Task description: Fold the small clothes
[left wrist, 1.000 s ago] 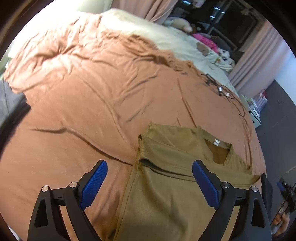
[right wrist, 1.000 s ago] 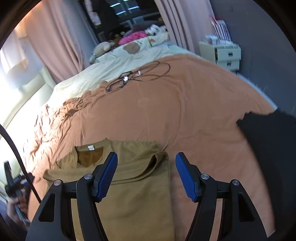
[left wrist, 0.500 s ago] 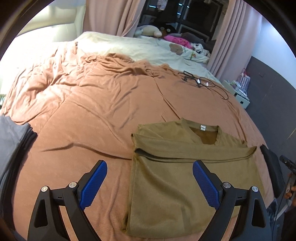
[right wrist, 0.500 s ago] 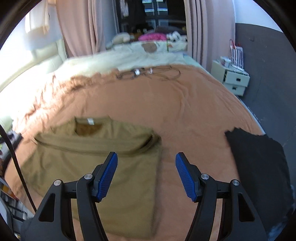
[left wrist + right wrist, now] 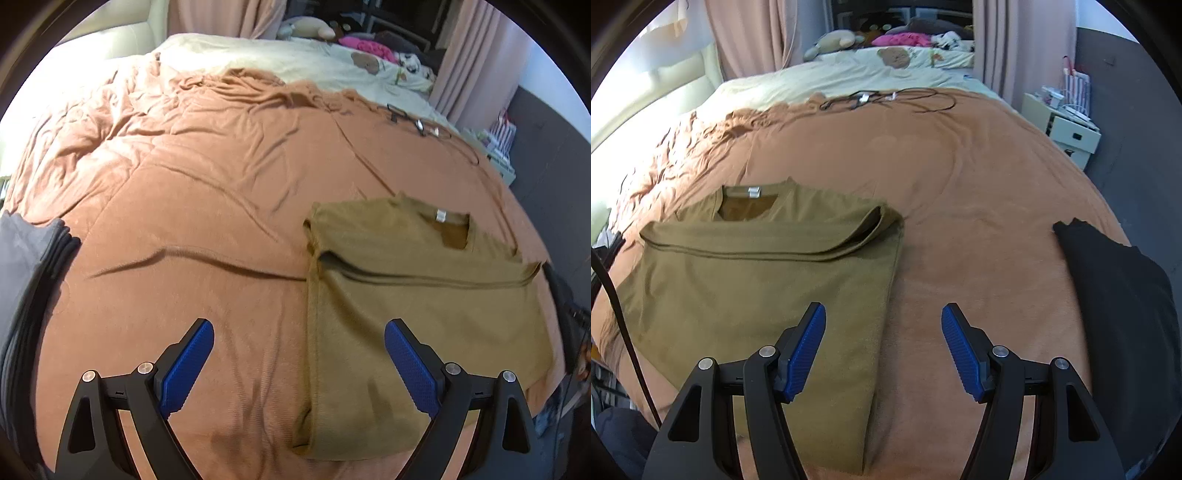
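Both tools hang over the bed with their blue pads spread apart and nothing between them. The left gripper [image 5: 299, 365] fills the bottom of its frame, one pad over bare cover, the other over the shirt's lower half. The right gripper [image 5: 882, 350] sits at the bottom of its frame, its left pad over the shirt's edge, its right pad over bare cover.

A rust-orange bedspread [image 5: 192, 192] takes up most of both views, creased toward the upper left. Beyond it, at the top of the frames, lies a cream blanket [image 5: 827, 83] printed with a brown bear; soft toys and a pink item sit at its far end.

An olive-brown T-shirt [image 5: 757, 280] lies flat on the bedspread, right of centre in the left view and left of centre in the right view. Its sleeves are folded in across the chest, neckline toward the far side. A small white neck label [image 5: 754, 191] shows inside the collar; any writing on it is too small to read.

Some black garment [image 5: 1123, 317] lies at the right edge of the right view, well apart from the shirt. A stack of grey clothes [image 5: 26, 273] sits at the left edge of the left view. A dark cable [image 5: 886, 99] is tangled near the cream blanket. A white drawer unit [image 5: 1067, 129] stands at the upper right, small items on top that cannot be made out.
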Demonstrator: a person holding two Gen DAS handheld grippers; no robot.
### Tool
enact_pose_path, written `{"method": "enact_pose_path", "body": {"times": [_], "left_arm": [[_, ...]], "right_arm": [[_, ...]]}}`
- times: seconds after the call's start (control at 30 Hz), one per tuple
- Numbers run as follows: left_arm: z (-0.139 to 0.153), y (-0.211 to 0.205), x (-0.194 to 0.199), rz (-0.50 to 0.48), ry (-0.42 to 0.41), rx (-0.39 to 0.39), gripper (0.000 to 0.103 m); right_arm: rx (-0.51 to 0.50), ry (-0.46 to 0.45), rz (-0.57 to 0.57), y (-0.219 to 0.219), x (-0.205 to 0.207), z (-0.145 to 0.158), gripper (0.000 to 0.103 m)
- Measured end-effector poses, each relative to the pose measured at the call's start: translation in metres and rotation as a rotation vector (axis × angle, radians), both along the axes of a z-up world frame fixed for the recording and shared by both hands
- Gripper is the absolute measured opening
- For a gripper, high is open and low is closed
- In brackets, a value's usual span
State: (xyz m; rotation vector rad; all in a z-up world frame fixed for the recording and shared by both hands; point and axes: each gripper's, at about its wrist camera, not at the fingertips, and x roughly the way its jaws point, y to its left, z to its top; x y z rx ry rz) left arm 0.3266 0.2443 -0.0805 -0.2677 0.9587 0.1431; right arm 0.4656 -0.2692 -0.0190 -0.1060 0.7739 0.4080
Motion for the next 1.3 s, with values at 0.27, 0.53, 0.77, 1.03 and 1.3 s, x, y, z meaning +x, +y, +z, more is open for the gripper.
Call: {"method": "enact_pose_path", "body": {"times": [0.27, 0.53, 0.77, 1.03, 1.3], "left_arm": [[-0.026, -0.011, 0.035, -0.098, 0.028, 0.052, 0.095], [-0.058, -0.020, 0.081, -0.176, 0.142, 0.182, 0.092], [-0.076, -0.016, 0.110, -0.200, 0.218, 0.287, 0.089], [-0.073, -0.006, 0.144, -0.161, 0.175, 0.313, 0.085], [-0.063, 0.013, 0.179, -0.049, 0.117, 0.280, 0.075]], "right_arm": [[-0.044, 0.032, 0.007, 0.020, 0.040, -0.022, 0.064], [-0.093, 0.046, 0.023, 0.045, 0.080, -0.045, 0.064], [-0.161, 0.056, 0.029, 0.059, 0.113, -0.060, 0.057], [-0.084, 0.057, 0.014, 0.059, 0.142, -0.061, 0.045], [0.036, 0.097, -0.031, 0.050, 0.171, -0.064, 0.024]]}}
